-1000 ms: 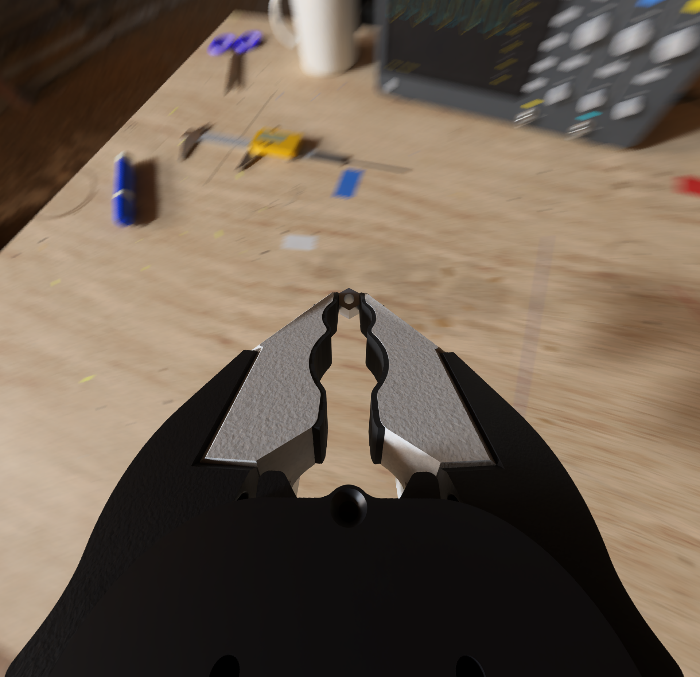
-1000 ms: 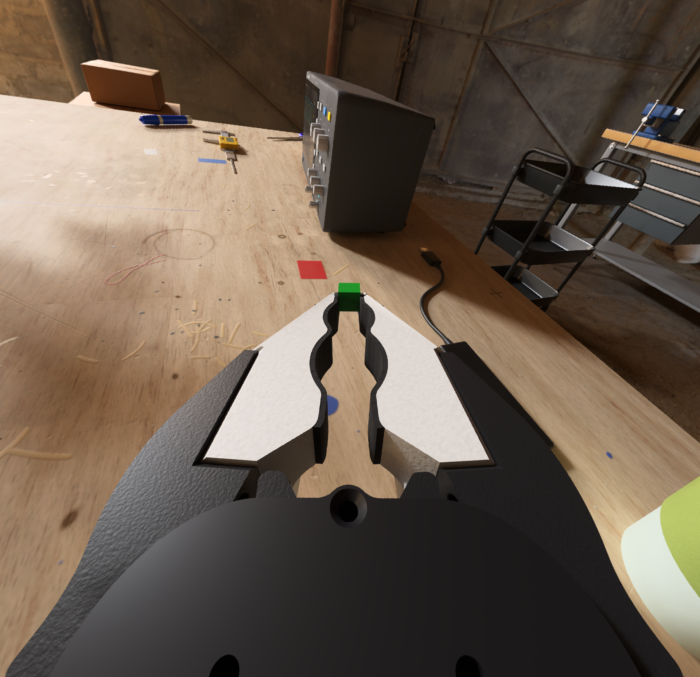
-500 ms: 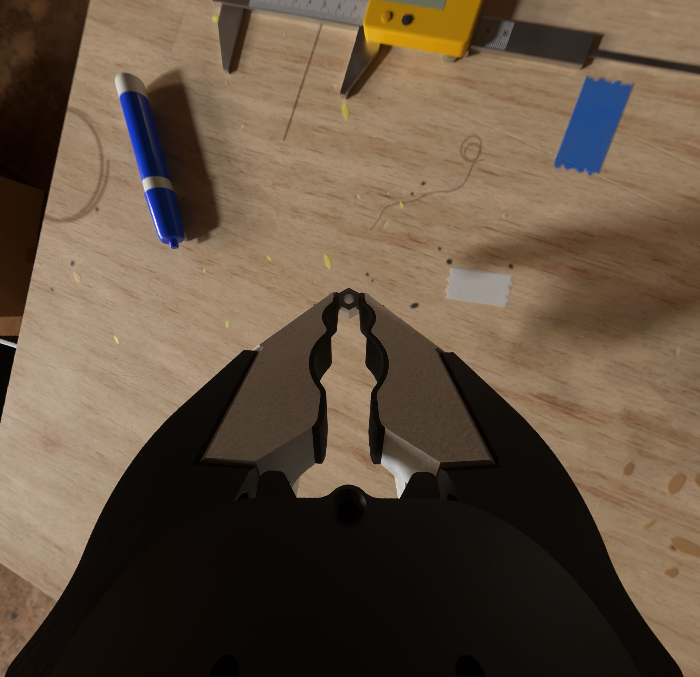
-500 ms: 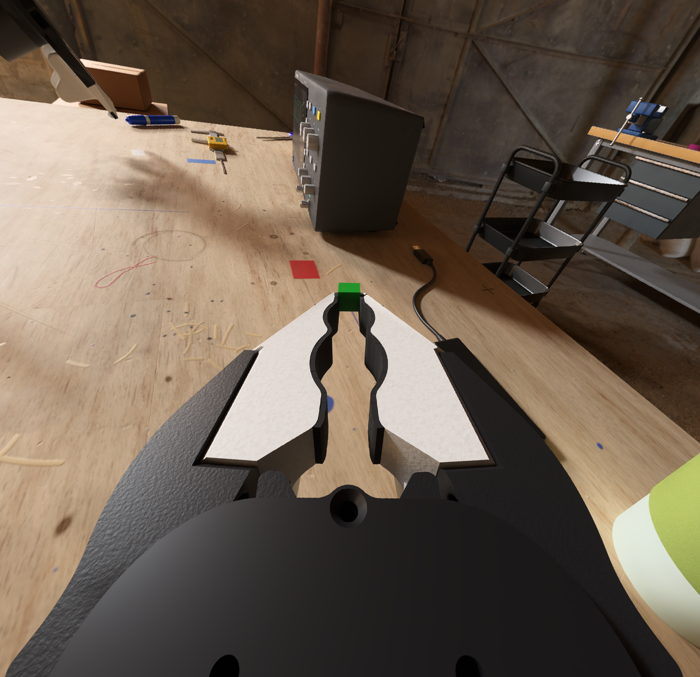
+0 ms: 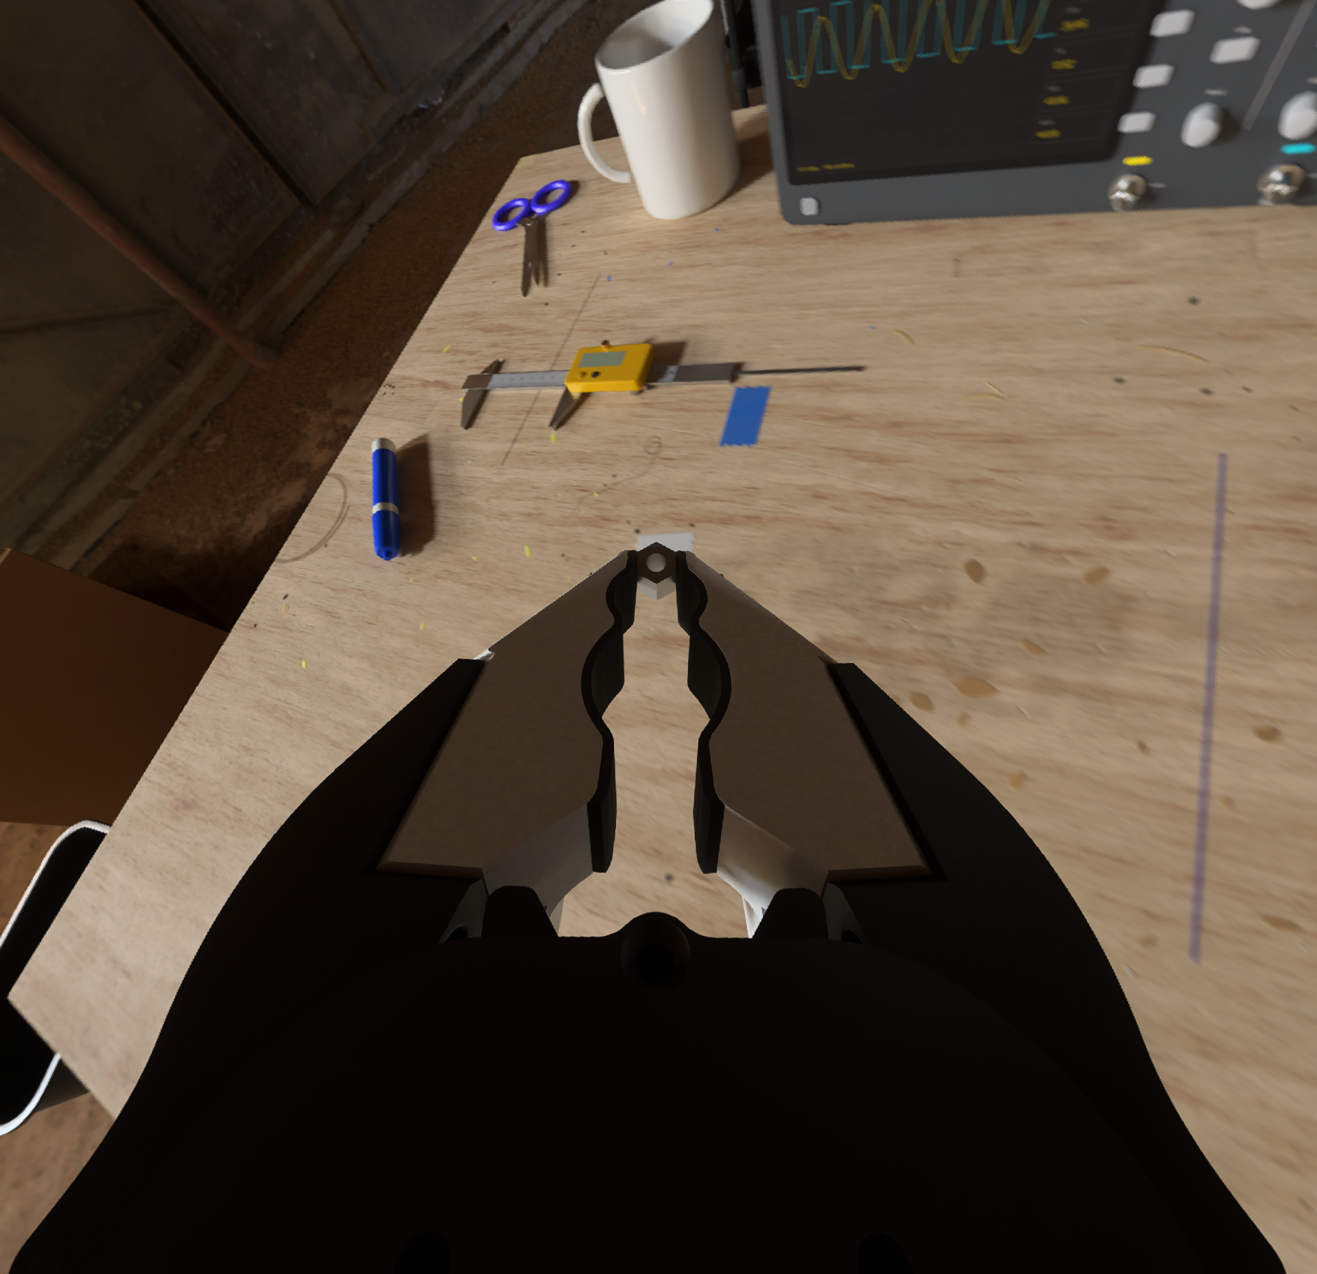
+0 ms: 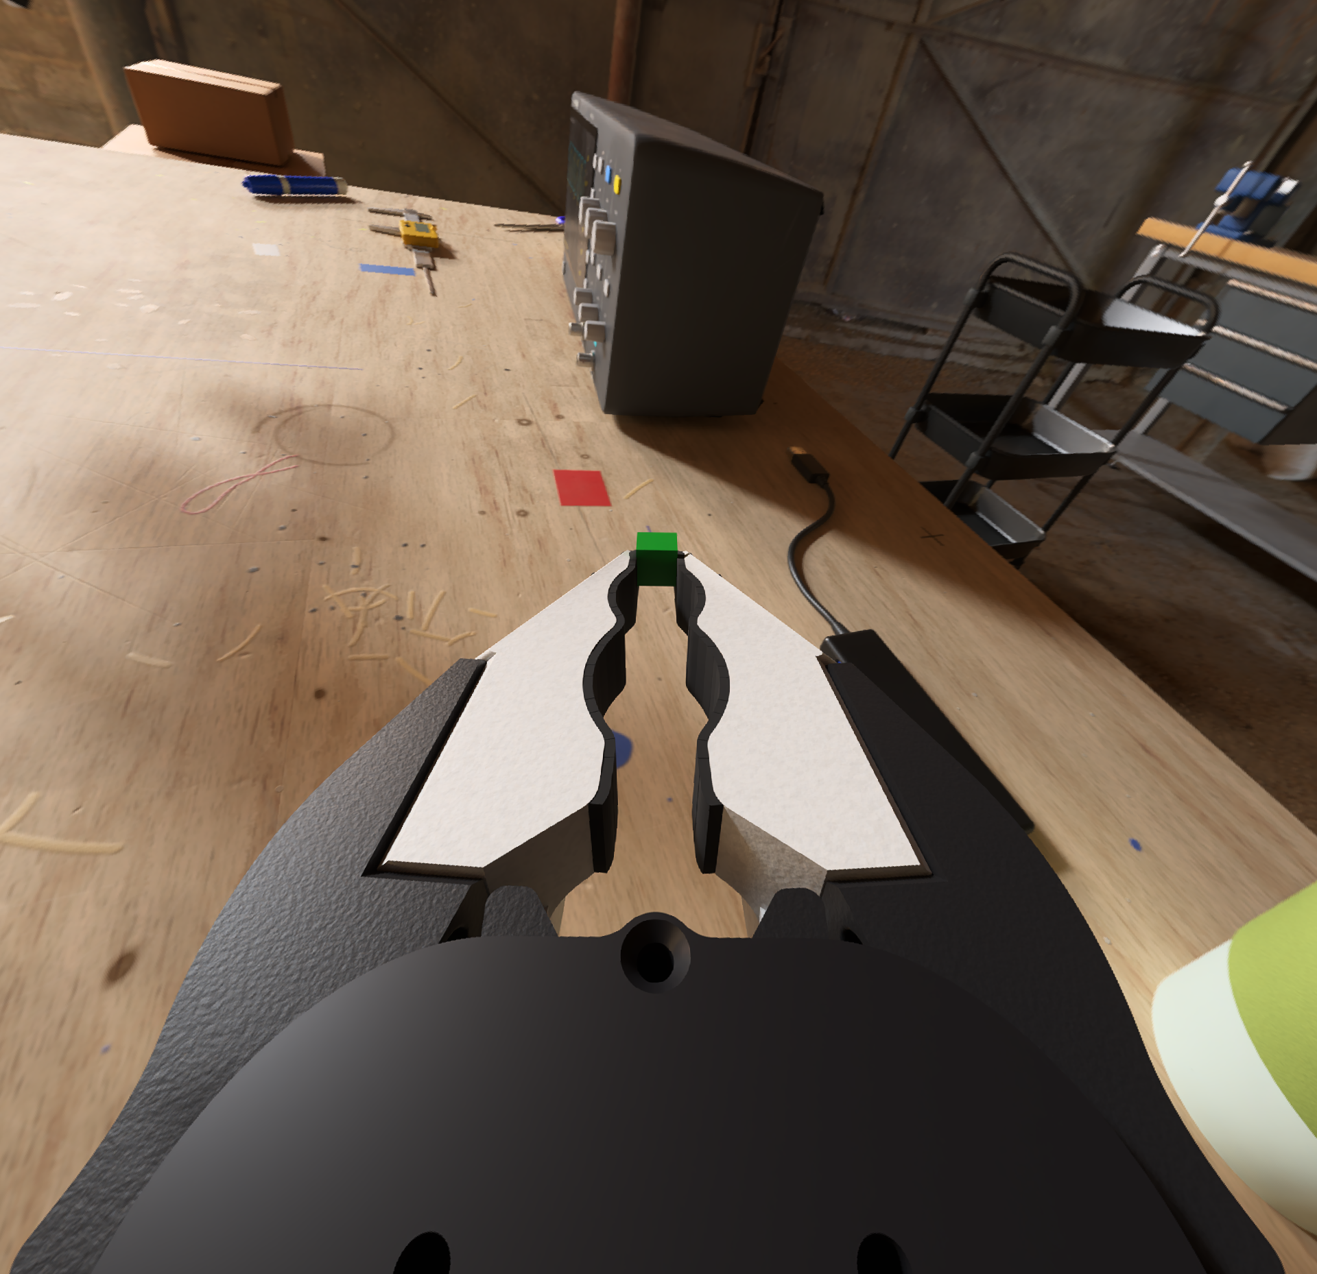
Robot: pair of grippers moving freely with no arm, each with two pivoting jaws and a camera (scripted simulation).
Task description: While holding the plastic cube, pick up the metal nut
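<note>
In the left wrist view my left gripper (image 5: pixel 656 569) is shut on a small grey metal nut (image 5: pixel 656 571), pinched between the fingertips and held above the wooden table (image 5: pixel 926 527). In the right wrist view my right gripper (image 6: pixel 656 563) is shut on a small green plastic cube (image 6: pixel 656 559), held between the fingertips above the table (image 6: pixel 214 599). The left gripper does not show in the right wrist view.
A blue marker (image 5: pixel 385 499), a yellow caliper (image 5: pixel 606 374), blue-handled scissors (image 5: pixel 531 228), a white mug (image 5: pixel 666 107) and an oscilloscope (image 5: pixel 1033 78) lie ahead of the left gripper. Blue tape (image 5: pixel 745 415), red tape (image 6: pixel 582 488), a black cable (image 6: pixel 809 527) and the table's left edge (image 5: pixel 306 527) are near.
The left gripper has tilted up and drawn back, still holding the nut; mug and oscilloscope are in view again. The right gripper has shifted slightly with the cube; the left gripper has left its view.
</note>
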